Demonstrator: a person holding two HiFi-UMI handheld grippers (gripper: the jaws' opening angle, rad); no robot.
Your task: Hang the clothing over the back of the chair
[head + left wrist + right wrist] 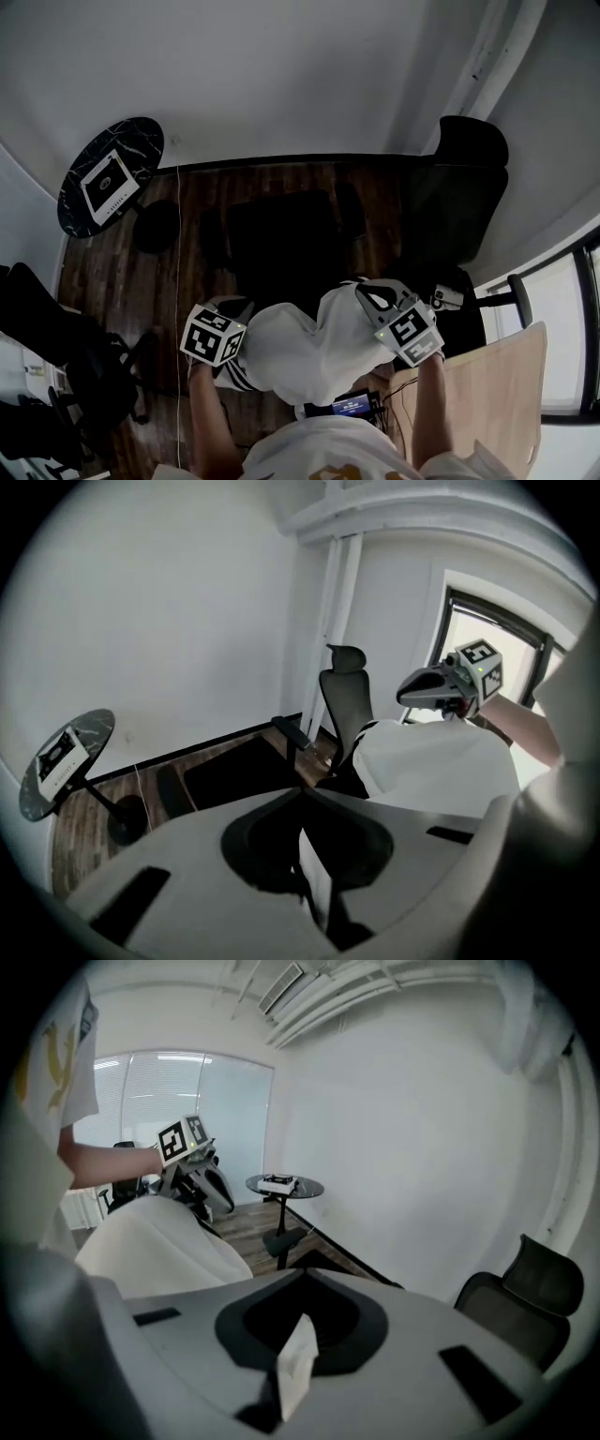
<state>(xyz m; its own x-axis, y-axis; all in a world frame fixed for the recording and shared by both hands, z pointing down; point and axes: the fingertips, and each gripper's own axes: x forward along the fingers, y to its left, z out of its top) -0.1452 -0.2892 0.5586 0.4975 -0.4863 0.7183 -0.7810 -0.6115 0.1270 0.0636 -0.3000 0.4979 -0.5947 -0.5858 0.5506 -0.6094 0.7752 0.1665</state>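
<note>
I hold a white garment point(305, 352) with dark stripes at one edge bunched between both grippers, low in the head view. My left gripper point(239, 307) is shut on its left part, and a white fold point(315, 881) shows pinched between the jaws in the left gripper view. My right gripper point(370, 295) is shut on the right part, where a strip of cloth point(298, 1358) stands between its jaws. The black office chair point(459, 202) with a headrest stands ahead to the right, apart from the garment. In the left gripper view the chair point(342, 700) is behind the cloth point(431, 766).
A dark mat point(281, 234) lies on the wooden floor ahead. A round black table point(108, 178) with a white box stands at the far left by the wall. Another black chair point(56, 342) is at the left, a light wooden desk point(497, 384) at the right.
</note>
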